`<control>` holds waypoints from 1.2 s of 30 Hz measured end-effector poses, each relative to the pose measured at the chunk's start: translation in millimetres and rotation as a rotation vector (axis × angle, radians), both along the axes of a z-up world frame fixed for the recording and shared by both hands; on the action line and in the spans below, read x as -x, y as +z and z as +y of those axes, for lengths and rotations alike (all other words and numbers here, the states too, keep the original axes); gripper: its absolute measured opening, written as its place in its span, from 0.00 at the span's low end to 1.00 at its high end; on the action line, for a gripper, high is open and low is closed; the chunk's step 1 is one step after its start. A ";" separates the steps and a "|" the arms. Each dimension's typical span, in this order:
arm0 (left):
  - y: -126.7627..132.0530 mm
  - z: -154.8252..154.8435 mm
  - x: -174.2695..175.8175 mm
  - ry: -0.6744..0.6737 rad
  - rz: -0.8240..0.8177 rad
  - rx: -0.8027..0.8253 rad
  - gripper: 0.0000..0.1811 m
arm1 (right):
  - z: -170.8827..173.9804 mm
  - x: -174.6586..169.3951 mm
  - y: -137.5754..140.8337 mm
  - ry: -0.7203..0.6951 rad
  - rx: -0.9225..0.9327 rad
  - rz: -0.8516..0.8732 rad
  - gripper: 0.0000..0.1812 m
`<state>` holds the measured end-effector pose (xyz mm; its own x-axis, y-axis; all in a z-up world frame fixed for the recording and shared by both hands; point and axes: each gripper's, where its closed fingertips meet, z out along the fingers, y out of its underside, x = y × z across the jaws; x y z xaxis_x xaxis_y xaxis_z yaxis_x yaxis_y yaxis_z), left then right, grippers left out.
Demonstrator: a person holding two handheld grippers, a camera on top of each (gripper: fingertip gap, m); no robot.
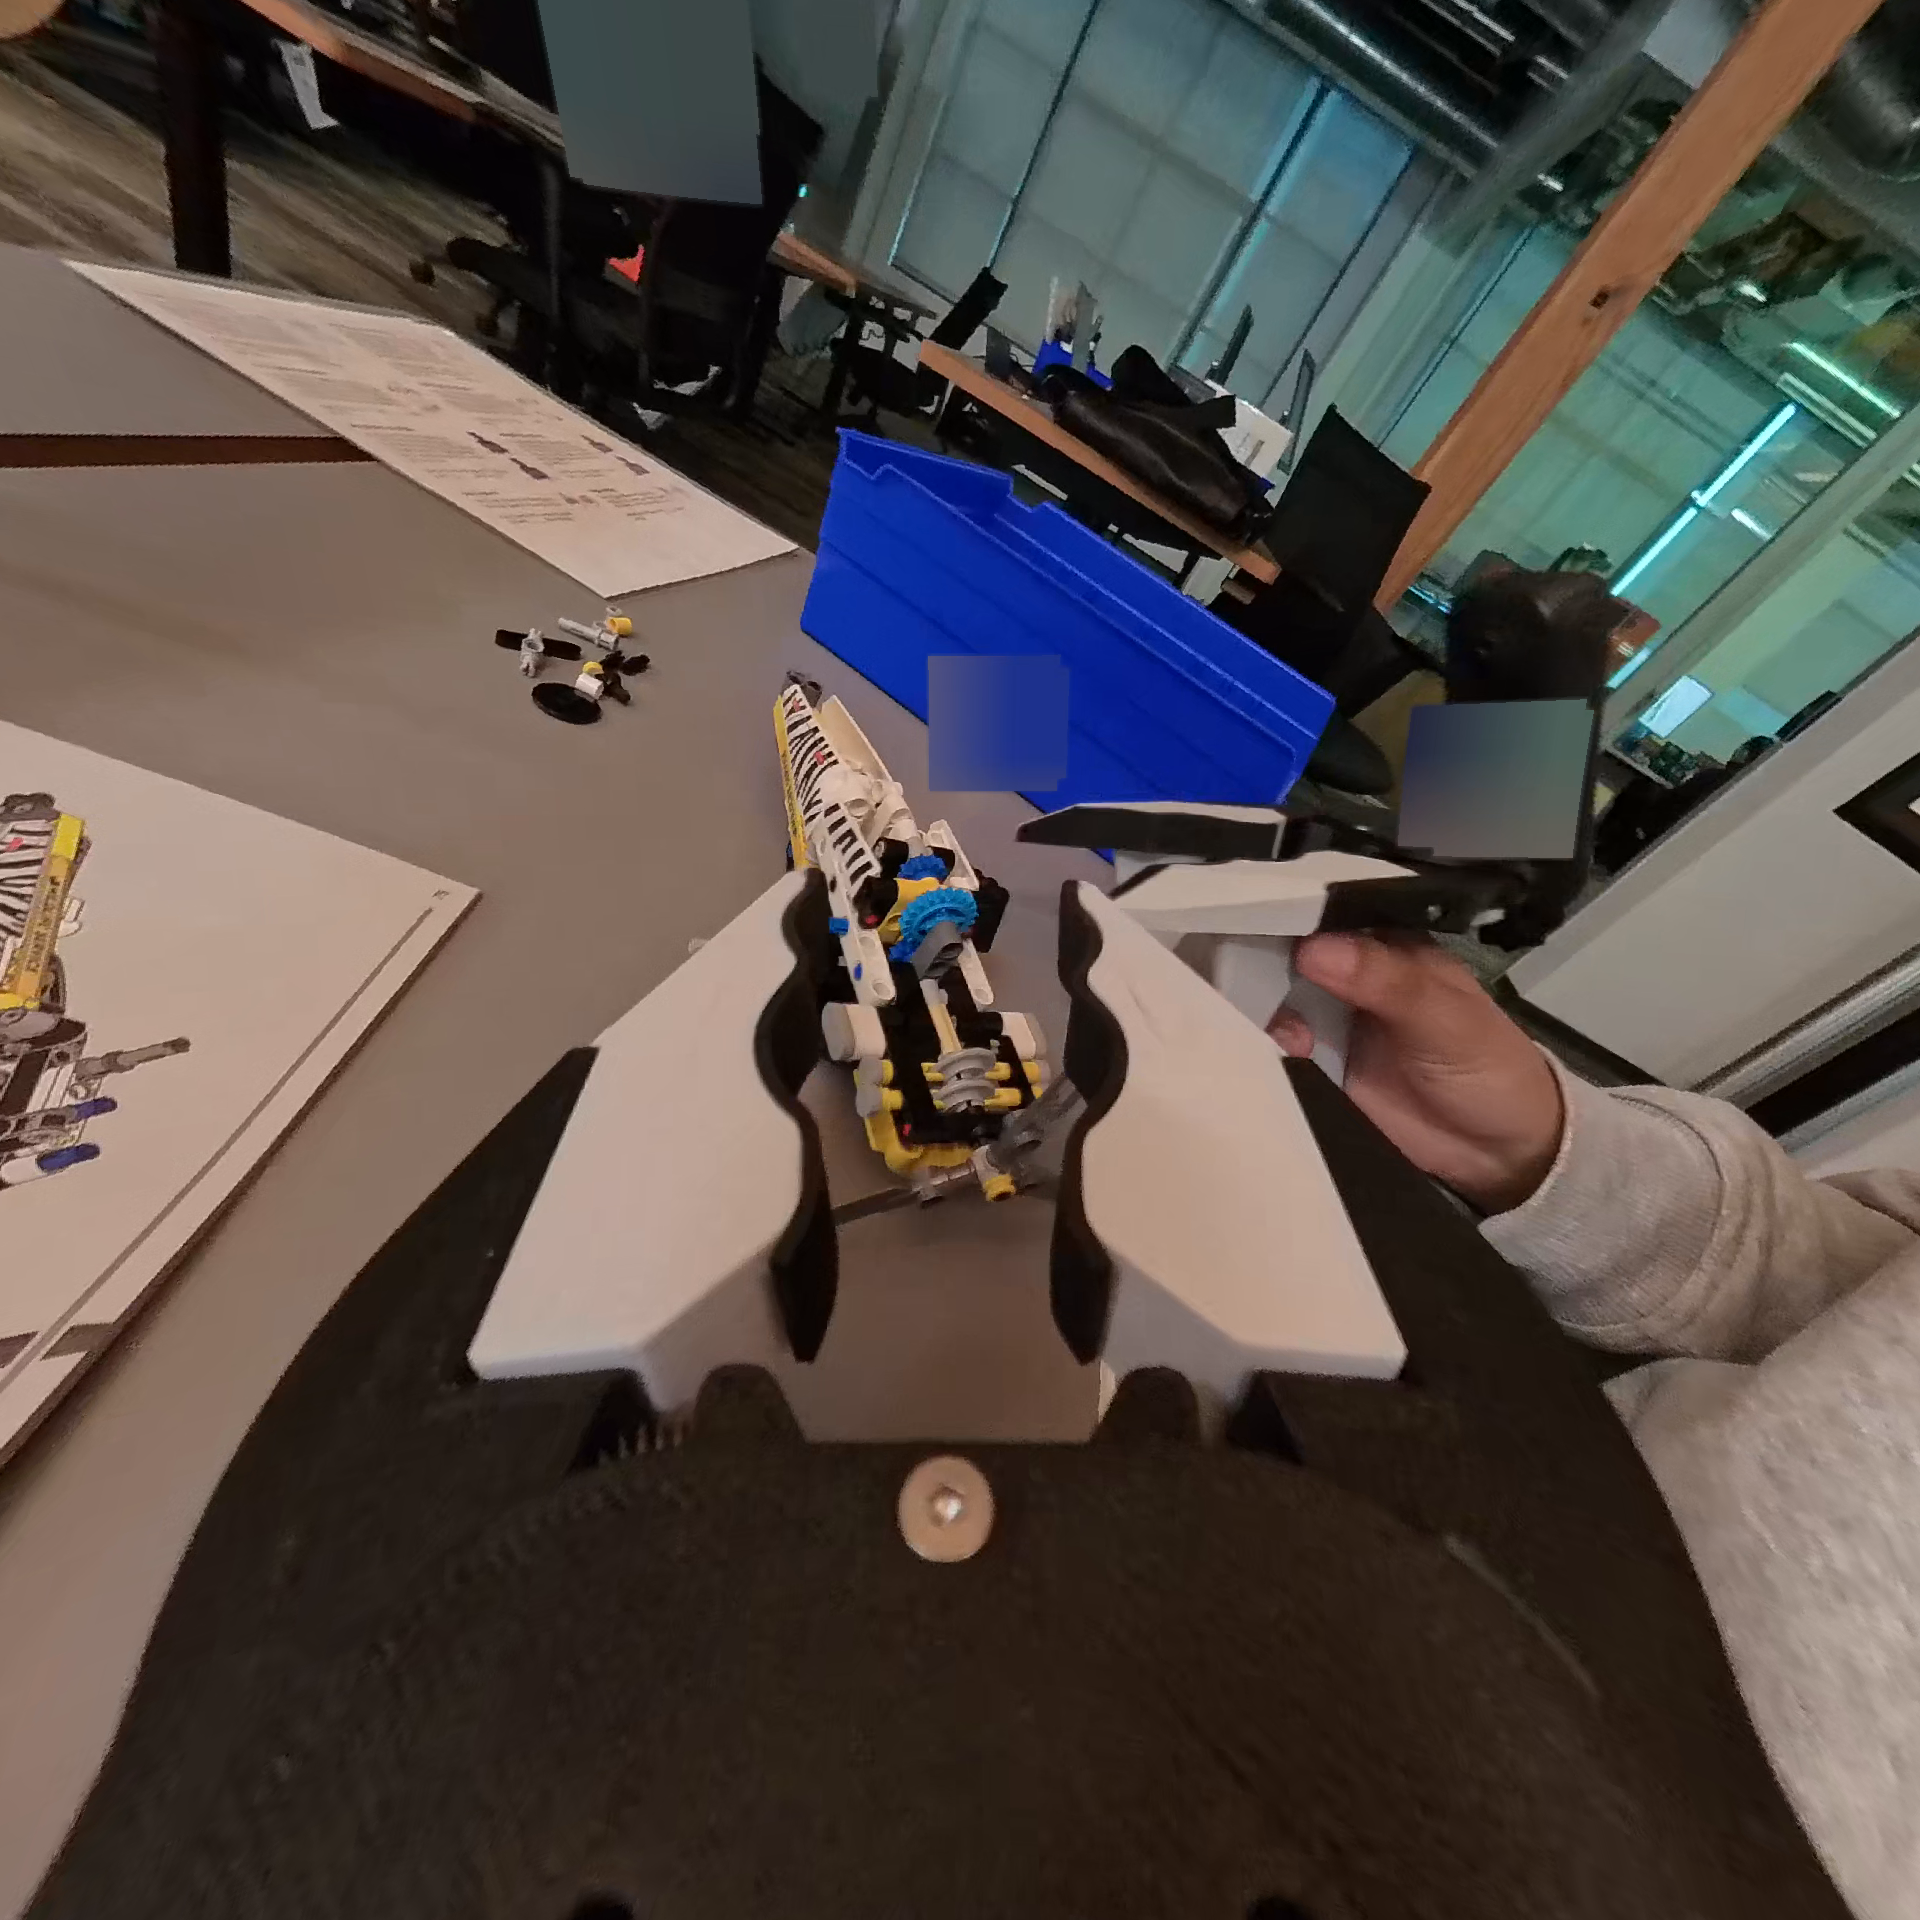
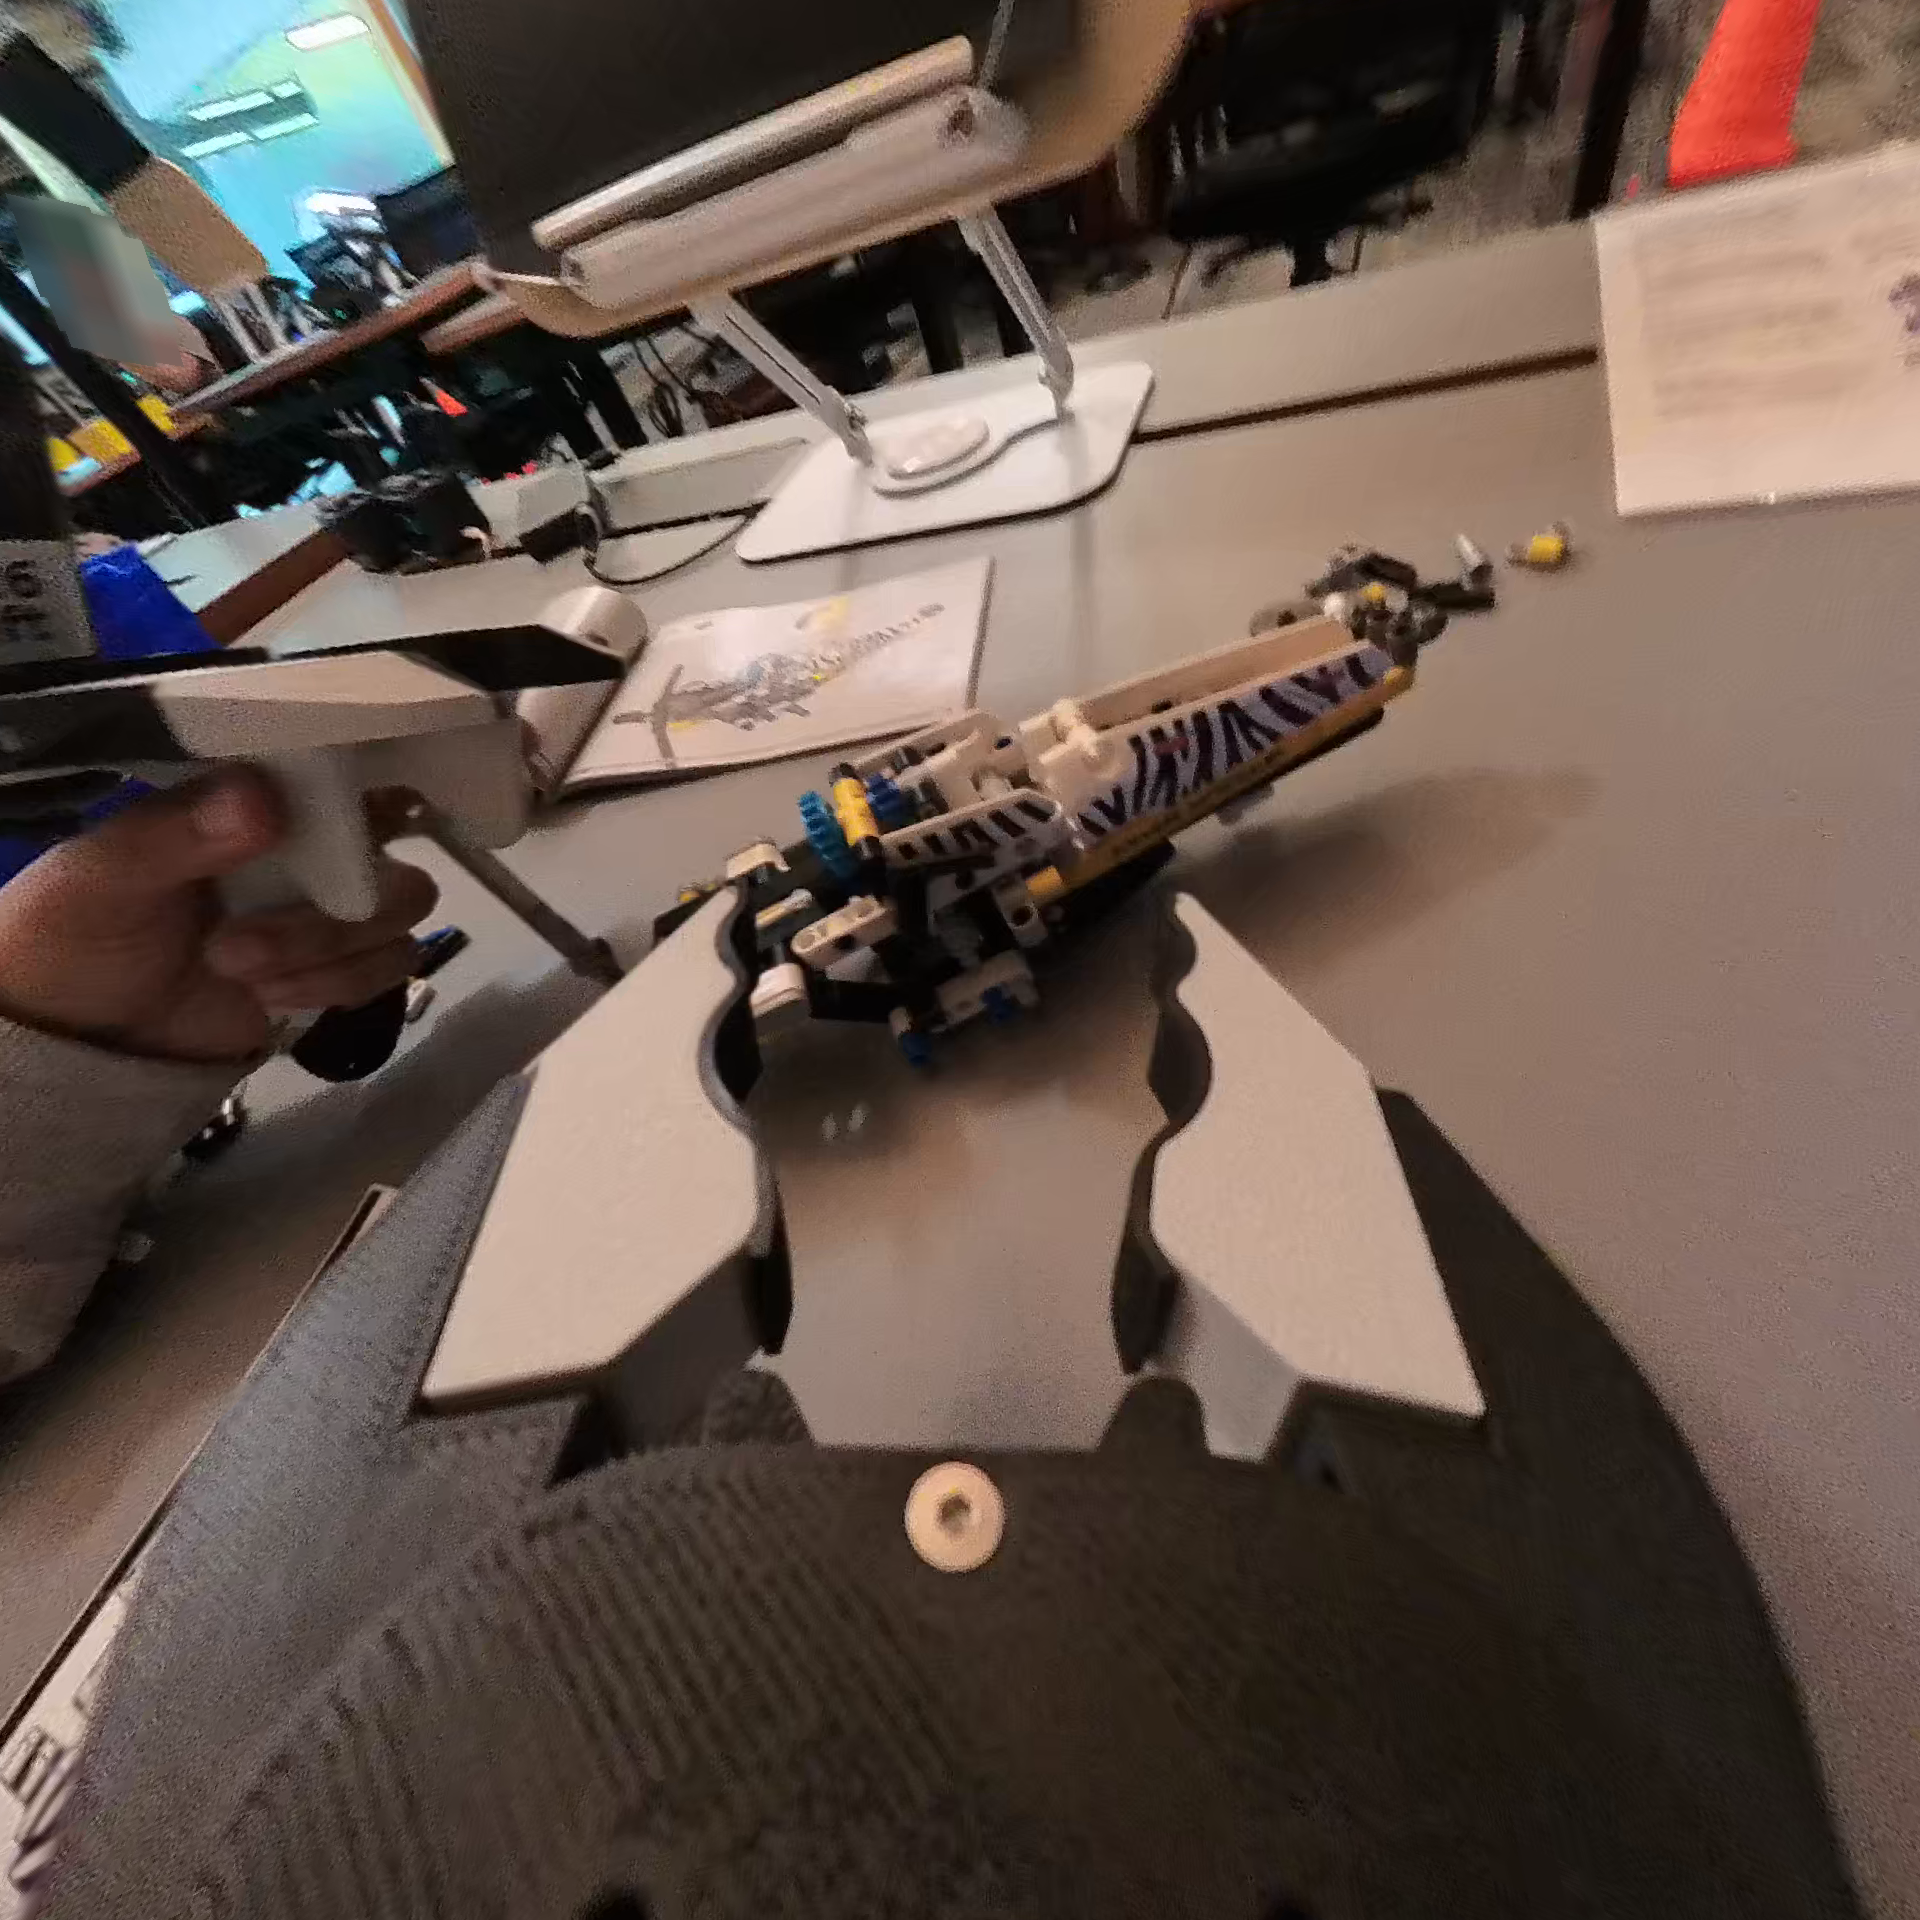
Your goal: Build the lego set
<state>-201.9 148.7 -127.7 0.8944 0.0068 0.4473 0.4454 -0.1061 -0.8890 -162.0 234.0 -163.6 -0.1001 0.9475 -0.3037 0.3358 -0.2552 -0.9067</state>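
A partly built lego model point(image 1: 914, 935) with zebra-striped panels, yellow beams and blue gears lies lengthwise on the grey table point(image 1: 312, 644), tail pointing away. My left gripper point(image 1: 935, 894) is open, its fingers on either side of the model's near end; I cannot tell whether the pads touch it. In the right wrist view the model point(image 2: 1039, 831) sits tilted, tail raised to the right. My right gripper point(image 2: 956, 904) is open wide around its middle. Each gripper, held by a hand, also shows in the other view: the right one point(image 1: 1060, 857) and the left one point(image 2: 582, 665).
Several small loose lego parts point(image 1: 582, 665) lie beyond the model, also in the right wrist view point(image 2: 1403, 592). An open instruction booklet point(image 1: 208, 987) lies at the left. A blue bin point(image 1: 1039, 623) stands behind the model. A printed sheet point(image 1: 436, 416) and a monitor stand point(image 2: 956, 457) are farther back.
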 end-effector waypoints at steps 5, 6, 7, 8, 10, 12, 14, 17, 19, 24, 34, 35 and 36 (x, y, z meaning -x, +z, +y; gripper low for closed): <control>-1.4 0.7 0.8 0.009 0.009 -0.003 0.22 | -6.8 3.7 3.4 0.081 0.094 0.020 0.46; -2.9 0.6 2.4 0.016 0.008 0.001 0.22 | -6.7 3.5 6.2 0.089 0.114 0.037 0.45; -4.2 0.6 3.8 0.022 0.004 0.002 0.22 | -6.8 3.4 7.4 0.098 0.131 0.045 0.44; -5.1 0.8 4.5 0.025 -0.002 -0.001 0.22 | -6.7 3.7 7.1 0.102 0.143 0.042 0.44; -8.2 2.0 5.0 0.025 -0.019 0.001 0.21 | -8.1 4.4 5.4 0.115 0.155 0.030 0.42; -13.7 4.0 4.7 0.022 -0.025 0.017 0.21 | -10.0 5.9 5.6 0.123 0.162 0.030 0.42; -18.2 5.2 5.5 0.028 -0.010 0.035 0.21 | -11.9 7.7 8.9 0.128 0.175 0.051 0.41; -15.8 4.6 9.3 0.046 -0.001 0.016 0.22 | -12.5 11.1 15.8 0.132 0.215 0.097 0.40; -12.3 3.6 14.0 0.056 -0.005 -0.015 0.19 | -14.7 10.7 23.2 0.147 0.196 0.146 0.32; -4.8 9.2 16.3 0.028 -0.008 -0.042 0.16 | -20.9 8.1 25.3 0.156 -0.080 0.183 0.32; -33.7 43.2 -0.9 -0.068 0.187 0.185 0.17 | -17.0 9.5 4.4 0.157 0.136 0.017 0.33; -35.7 45.1 -2.3 -0.079 0.186 0.198 0.17 | -17.7 9.9 3.9 0.165 0.147 0.013 0.32; -36.6 46.8 -3.4 -0.088 0.184 0.203 0.17 | -19.4 10.1 3.3 0.181 0.158 0.007 0.32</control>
<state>-198.6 195.5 -164.3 0.9615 -0.0012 0.2746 0.2597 -0.3214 -0.9106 -172.1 214.6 -160.3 -0.2665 0.8547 -0.4454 0.3827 -0.3303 -0.8628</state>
